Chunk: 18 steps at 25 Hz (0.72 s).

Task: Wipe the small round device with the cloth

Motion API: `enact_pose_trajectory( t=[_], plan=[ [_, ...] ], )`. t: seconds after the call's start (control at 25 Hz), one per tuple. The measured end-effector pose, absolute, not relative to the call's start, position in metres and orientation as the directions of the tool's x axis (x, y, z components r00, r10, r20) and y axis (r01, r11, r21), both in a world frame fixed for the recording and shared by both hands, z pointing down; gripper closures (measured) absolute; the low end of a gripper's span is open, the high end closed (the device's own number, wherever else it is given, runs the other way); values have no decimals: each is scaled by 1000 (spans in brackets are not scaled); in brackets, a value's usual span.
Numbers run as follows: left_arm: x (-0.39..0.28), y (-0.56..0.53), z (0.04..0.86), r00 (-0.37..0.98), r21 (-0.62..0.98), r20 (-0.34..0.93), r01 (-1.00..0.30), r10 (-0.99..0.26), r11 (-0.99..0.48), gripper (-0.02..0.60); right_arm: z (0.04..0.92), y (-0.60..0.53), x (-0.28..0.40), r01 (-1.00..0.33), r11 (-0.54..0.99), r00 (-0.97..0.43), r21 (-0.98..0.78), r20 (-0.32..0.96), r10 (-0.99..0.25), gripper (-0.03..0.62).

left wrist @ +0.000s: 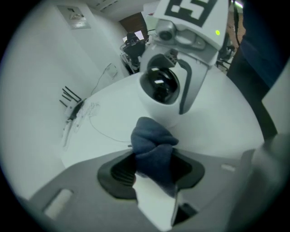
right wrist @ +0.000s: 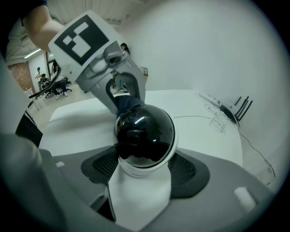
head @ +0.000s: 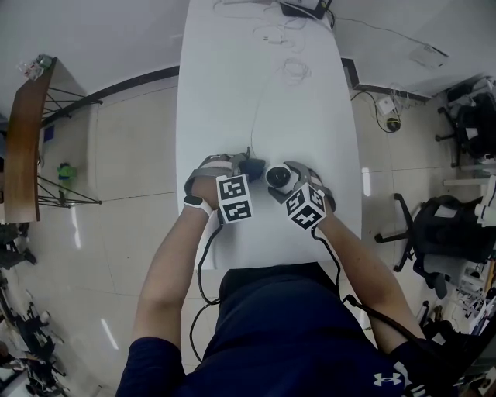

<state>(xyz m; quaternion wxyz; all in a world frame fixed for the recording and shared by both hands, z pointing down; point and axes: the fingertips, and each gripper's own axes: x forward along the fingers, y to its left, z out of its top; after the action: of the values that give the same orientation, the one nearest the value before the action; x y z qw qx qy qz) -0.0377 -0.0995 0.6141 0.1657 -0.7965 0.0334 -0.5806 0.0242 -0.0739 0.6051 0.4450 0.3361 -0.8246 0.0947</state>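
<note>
The small round device is white with a glossy black dome; it sits over the white table. My right gripper is shut on its white base, dome outward. A dark blue cloth is bunched between the pads of my left gripper, which is shut on it. In the head view the left gripper sits just left of the right gripper. The cloth tip lies close behind the dome; I cannot tell whether they touch.
Thin white cables and a dark box lie at the table's far end. A black office chair stands on the floor to the right, a wooden shelf to the left. The person's torso is at the near table edge.
</note>
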Motion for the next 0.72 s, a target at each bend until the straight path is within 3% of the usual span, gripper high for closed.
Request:
enact_pose_trajectory(
  t=[0.16, 0.28, 0.44, 0.72],
  plan=[
    [-25, -108, 542, 404, -403, 867, 226, -291, -887, 397, 605, -73, 25, -626, 765, -380, 147, 800, -465, 247],
    [-1, -95, 498, 444, -485, 844, 394, -300, -781, 397, 605, -72, 24, -633, 759, -377, 151, 796, -473, 247],
    [14, -79, 496, 365, -509, 861, 646, -355, -569, 397, 605, -74, 20, -623, 765, -376, 160, 797, -473, 247],
    [26, -100, 528, 304, -437, 898, 699, -318, -566, 399, 605, -72, 22, -623, 766, -387, 159, 788, -479, 246]
  ],
)
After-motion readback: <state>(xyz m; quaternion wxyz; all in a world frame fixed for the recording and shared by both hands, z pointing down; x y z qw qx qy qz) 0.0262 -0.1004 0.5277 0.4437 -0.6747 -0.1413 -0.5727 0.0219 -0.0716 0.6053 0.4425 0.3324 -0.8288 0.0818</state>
